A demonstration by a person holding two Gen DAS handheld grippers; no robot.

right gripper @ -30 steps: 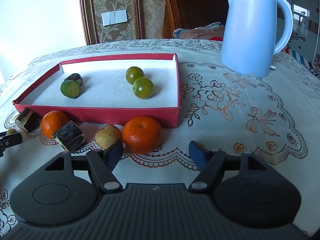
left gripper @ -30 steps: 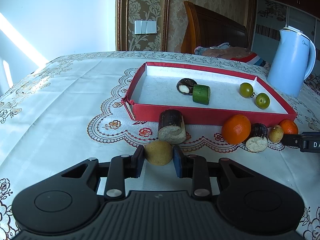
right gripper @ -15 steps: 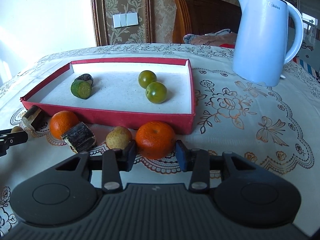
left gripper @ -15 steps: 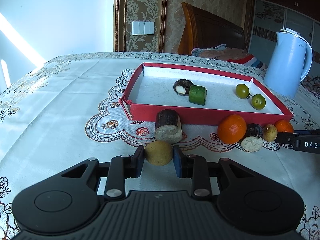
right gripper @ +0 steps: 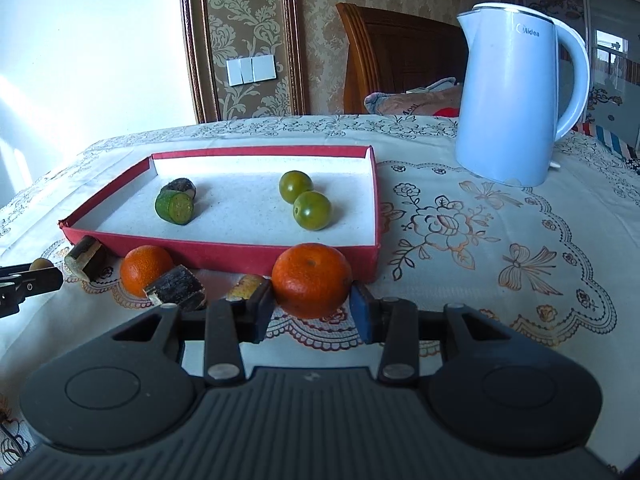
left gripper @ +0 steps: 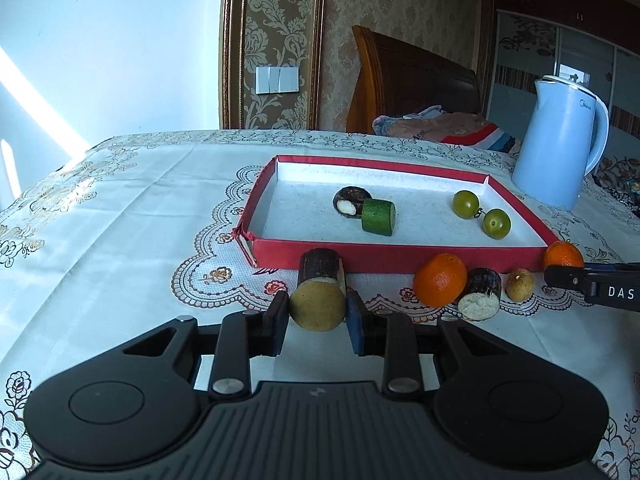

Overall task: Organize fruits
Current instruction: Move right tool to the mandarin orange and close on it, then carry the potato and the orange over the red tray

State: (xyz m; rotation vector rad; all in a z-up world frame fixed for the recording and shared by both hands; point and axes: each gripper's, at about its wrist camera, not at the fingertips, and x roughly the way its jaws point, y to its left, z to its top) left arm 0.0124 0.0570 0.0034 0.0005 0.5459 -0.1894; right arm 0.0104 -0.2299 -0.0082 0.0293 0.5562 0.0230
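Observation:
My left gripper (left gripper: 318,318) is shut on a small tan round fruit (left gripper: 317,307), in front of a dark sugarcane piece (left gripper: 321,270). My right gripper (right gripper: 312,306) is shut on an orange tangerine (right gripper: 312,280) by the front right corner of the red tray (right gripper: 224,246). The tray holds two green fruits (right gripper: 306,198), a green cucumber chunk (right gripper: 175,207) and a dark piece (right gripper: 181,187). Along the tray's front lie another tangerine (right gripper: 145,269), a second sugarcane piece (right gripper: 176,289) and a small tan fruit (right gripper: 246,286) partly hidden by my right finger.
A light blue electric kettle (right gripper: 516,96) stands on the embroidered tablecloth (right gripper: 500,240) right of the tray. A wooden headboard (left gripper: 412,80) and bedding rise behind the table. The left gripper's tip (right gripper: 24,286) shows at the left edge of the right wrist view.
My right gripper closed from wide open onto the tangerine. The left gripper kept its hold on the tan fruit and barely moved.

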